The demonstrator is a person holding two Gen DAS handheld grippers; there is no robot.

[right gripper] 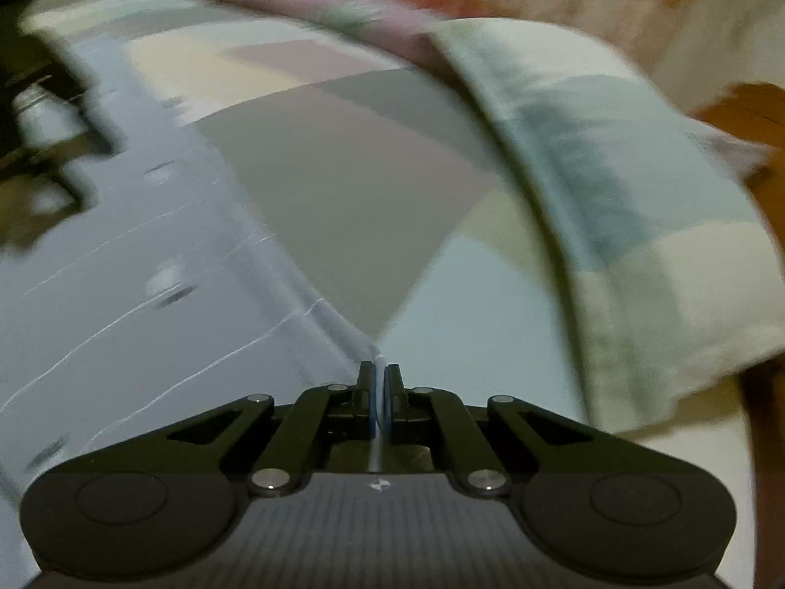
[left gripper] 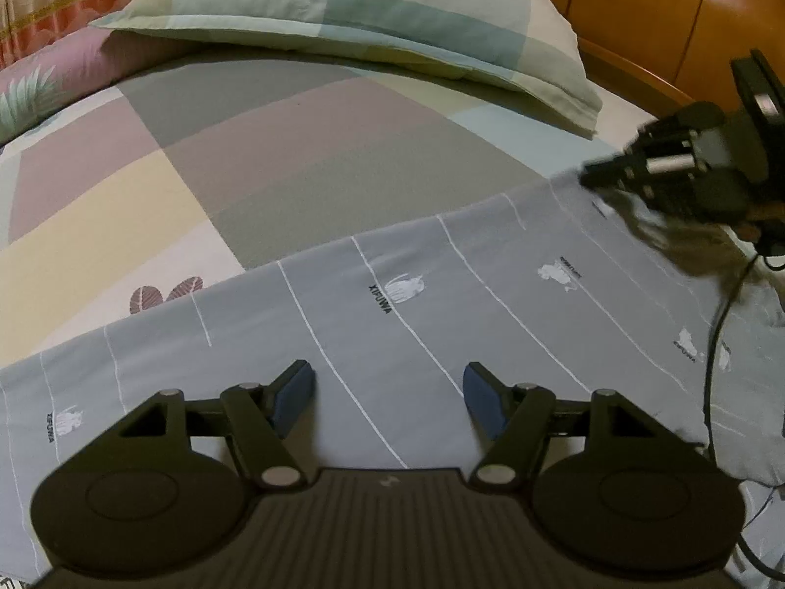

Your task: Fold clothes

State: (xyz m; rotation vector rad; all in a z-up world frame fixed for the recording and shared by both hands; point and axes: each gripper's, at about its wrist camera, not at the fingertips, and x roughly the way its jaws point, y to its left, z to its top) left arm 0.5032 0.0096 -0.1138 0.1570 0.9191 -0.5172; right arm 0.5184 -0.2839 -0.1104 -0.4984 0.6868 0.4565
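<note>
Grey garment (left gripper: 441,304) spread flat across the near part of the bed (left gripper: 245,147), striped with thin white lines and dotted with small white printed figures beside the lettering "XIFUWA"; far edge running diagonally over the patchwork bedsheet of grey, mauve, cream and pale blue blocks. Beyond it, well apart from the cloth, a checked pillow (left gripper: 353,5) in pale green, teal and cream, lying against an orange-brown wooden headboard (left gripper: 687,10). At far left, part of a pink leaf-patterned quilt (left gripper: 54,78).

Left claw (left gripper: 389,400) low over the middle of the garment, blue-padded fingers (left gripper: 294,397) spread wide, nothing between them; whether touching the cloth or just above it, cannot tell.

Right claw (right gripper: 379,395) pinched tight on the far edge of the garment (right gripper: 147,294), a thin fold of grey fabric caught between the blue pads. Same claw seen from the left wrist view at upper right (left gripper: 596,177), at the cloth's far right corner, blurred. Right wrist view smeared throughout. A black cable (left gripper: 711,343) trailing over the right side of the fabric.
</note>
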